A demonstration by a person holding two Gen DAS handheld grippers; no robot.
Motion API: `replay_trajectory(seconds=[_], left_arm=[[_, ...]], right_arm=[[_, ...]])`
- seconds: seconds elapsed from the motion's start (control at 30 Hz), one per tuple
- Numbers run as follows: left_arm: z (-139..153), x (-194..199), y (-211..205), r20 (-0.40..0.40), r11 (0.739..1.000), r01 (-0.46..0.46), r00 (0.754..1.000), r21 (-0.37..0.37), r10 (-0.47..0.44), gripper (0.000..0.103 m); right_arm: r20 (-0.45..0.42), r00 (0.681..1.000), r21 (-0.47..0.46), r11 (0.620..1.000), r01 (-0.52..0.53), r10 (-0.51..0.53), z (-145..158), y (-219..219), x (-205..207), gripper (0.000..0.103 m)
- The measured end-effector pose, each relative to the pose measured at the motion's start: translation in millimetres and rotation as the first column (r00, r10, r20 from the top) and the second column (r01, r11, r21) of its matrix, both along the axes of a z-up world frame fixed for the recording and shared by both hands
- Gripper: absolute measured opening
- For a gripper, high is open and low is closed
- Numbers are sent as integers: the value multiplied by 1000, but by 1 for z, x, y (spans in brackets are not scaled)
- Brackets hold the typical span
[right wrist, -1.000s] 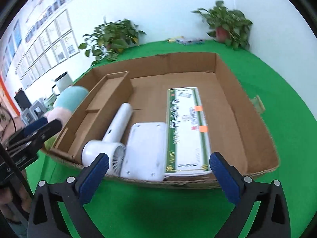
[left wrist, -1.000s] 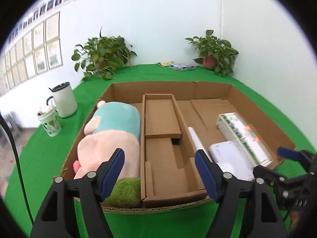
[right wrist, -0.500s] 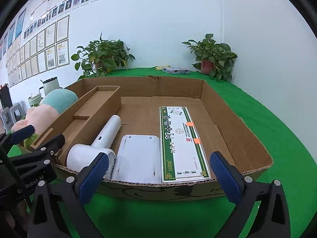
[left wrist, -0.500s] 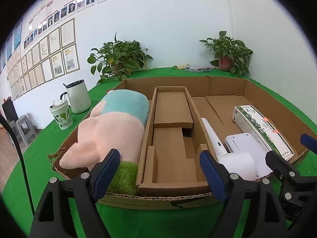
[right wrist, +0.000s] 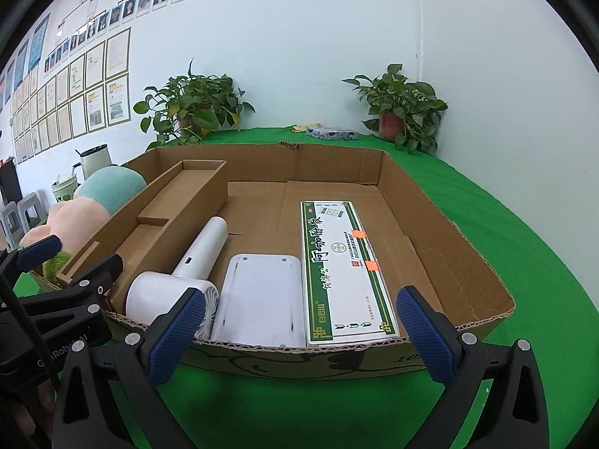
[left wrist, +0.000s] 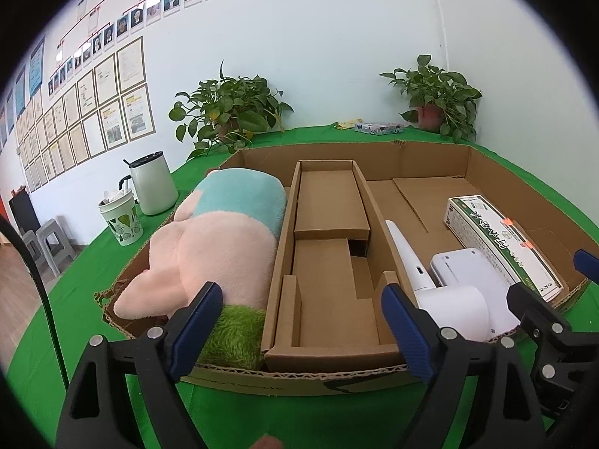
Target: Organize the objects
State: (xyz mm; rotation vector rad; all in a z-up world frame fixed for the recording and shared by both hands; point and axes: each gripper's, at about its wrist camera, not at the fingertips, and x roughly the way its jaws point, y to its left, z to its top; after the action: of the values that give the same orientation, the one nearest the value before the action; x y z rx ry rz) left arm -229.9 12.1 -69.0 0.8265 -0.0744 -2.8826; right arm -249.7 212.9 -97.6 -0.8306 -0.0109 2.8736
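A wide cardboard box point(left wrist: 430, 157) point(right wrist: 445, 224) lies on the green table. Its left part holds a pink and teal plush toy point(left wrist: 221, 239) point(right wrist: 90, 205). A cardboard divider insert point(left wrist: 329, 254) point(right wrist: 176, 202) sits in the middle. The right part holds a white handheld fan point(left wrist: 445, 295) point(right wrist: 187, 273), a flat white device point(right wrist: 262, 299) point(left wrist: 464, 265) and a green and white long box point(right wrist: 344, 269) point(left wrist: 501, 239). My left gripper point(left wrist: 303, 329) is open and empty before the box's near wall. My right gripper point(right wrist: 303, 333) is open and empty, also just outside the near wall.
Two potted plants point(left wrist: 228, 112) point(left wrist: 434, 97) stand at the back by the wall. A white kettle point(left wrist: 151, 183) and a patterned cup point(left wrist: 121, 220) stand left of the box. A small blue packet point(left wrist: 378, 127) lies at the far edge.
Both grippers have dropped lower and tilted up, so the views now look level across the box rather than down into it. Nothing in the box has moved.
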Motion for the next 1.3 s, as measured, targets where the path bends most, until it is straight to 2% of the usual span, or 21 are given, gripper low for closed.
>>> replay_trajectory(seconds=[1.3], left_arm=[[-1, 1, 1, 2, 1000, 1, 1000, 3, -1, 87]], right_arm=[[2, 1000, -3, 1000, -5, 5, -2, 4, 1, 103]])
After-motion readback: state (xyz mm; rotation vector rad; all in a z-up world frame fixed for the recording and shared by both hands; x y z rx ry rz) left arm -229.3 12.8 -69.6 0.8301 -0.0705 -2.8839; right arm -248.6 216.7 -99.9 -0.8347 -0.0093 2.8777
